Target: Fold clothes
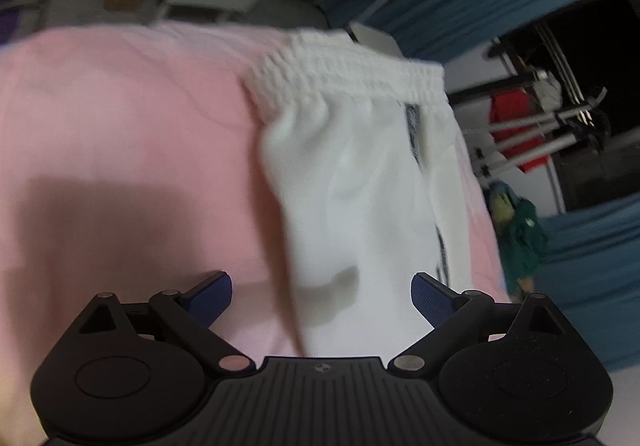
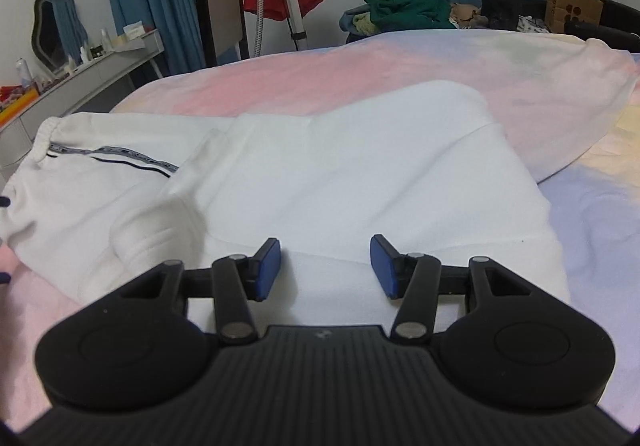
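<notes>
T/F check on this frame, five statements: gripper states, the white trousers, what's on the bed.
1. The left gripper is open. True.
2. The right gripper is clamped on cloth. False: its blue pads stand apart above the white trousers, pinching nothing.
3. The trousers lie on a pink bed cover. True.
4. The trousers' waistband is black. False: it is white and gathered.
5. The trousers are folded into a small square. False: they lie spread long across the bed.

White trousers (image 2: 304, 174), partly folded, flat on bed
</notes>
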Demonstrator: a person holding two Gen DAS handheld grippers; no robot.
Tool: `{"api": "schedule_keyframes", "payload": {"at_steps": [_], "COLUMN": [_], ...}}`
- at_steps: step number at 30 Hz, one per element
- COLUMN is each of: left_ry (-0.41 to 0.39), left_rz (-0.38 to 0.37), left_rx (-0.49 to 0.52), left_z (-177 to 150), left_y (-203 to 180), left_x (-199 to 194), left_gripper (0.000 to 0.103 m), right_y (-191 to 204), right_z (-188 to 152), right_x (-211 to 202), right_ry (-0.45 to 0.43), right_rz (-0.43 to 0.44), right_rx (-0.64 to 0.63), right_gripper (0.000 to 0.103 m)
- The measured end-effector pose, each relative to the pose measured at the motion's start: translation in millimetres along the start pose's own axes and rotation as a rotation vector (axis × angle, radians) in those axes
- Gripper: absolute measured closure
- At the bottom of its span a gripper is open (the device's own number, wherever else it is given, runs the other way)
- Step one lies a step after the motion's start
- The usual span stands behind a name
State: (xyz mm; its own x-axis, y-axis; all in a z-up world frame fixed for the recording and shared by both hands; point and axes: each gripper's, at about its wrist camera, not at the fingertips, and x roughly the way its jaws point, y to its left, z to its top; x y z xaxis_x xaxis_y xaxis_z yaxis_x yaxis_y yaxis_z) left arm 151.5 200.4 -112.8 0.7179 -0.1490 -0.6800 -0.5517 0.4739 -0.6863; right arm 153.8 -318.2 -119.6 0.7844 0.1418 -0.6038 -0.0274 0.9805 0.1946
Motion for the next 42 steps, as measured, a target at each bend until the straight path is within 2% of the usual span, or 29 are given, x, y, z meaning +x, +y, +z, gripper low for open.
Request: {"api": "schedule_keyframes", "payload": {"at_steps": [4,7,9,11,13,15,17,20,24,26,29,31,33,38,42], "left_ry": [0.047,0.013,-0.023,-0.075,-0.124,-0.138,-0.144,-0.208,-0.346,-0.398,-0.465,-0.505,-0.545,-0.64,-0.686], "left_rz": [-0.062,-0.072,-0.078,-0.076,-0.075,-0.083,-0.084,-0.073,-0.037,-0.038,-0.057,-0.086,-0.118,-0.193,-0.285], "left_rx": [-0.035,-0.016,-0.005,-0.007,-0.022,-0.036,-0.028,0.103,0.421,0.527,0.619,0.671,0.726,0.936,1.127], "left_z": [1.4,3.0,6.8,15.6,25.4,35.7,42.8,43.1,25.3,12.0,-11.3,-32.0,-56.9,-156.1,-242.9], "left_y": [0.6,-2.6,-3.4,-1.6,2.4,5.5,4.4,-13.7,-63.5,-88.8,-127.9,-155.7,-184.7,-263.7,-302.3], "left_x": [26.3,38.8,43.5,44.5,45.4,49.2,51.5,44.9,25.3,14.5,-2.8,-13.0,-22.1,-28.6,-26.7], "left_gripper": [0.006,0.008,0.017,0.038,0.048,0.057,0.075,0.089,0.092,0.094,0.096,0.096,0.097,0.097,0.097], "right_y": [-1.5,-0.2,0.6,1.1,1.3,1.2,2.5,9.1,28.0,29.5,18.6,3.4,-16.0,-64.1,-108.5], "right_z": [1.7,1.2,1.2,1.7,2.6,3.9,3.5,-4.2,-16.6,-15.2,-5.2,5.2,15.8,34.9,42.0], "right_x": [-1.7,-2.5,-4.2,-6.9,-9.9,-12.6,-11.5,-3.5,3.7,1.8,-3.0,-9.0,-21.6,-61.7,-90.0], "right_ry": [0.003,0.003,0.0,-0.007,-0.018,-0.032,-0.034,-0.008,0.001,0.005,0.013,0.009,-0.037,-0.17,-0.264], "right_rz": [0.008,0.004,0.001,-0.001,0.001,0.006,0.013,0.055,0.048,0.07,0.104,0.116,0.109,0.02,-0.058], "right_rx": [0.02,0.009,0.004,0.003,0.002,-0.001,-0.01,-0.045,-0.163,-0.157,-0.091,0.006,0.096,0.257,0.374], "right_gripper": [0.051,0.051,0.051,0.051,0.051,0.051,0.051,0.049,0.049,0.049,0.05,0.05,0.05,0.05,0.05]}}
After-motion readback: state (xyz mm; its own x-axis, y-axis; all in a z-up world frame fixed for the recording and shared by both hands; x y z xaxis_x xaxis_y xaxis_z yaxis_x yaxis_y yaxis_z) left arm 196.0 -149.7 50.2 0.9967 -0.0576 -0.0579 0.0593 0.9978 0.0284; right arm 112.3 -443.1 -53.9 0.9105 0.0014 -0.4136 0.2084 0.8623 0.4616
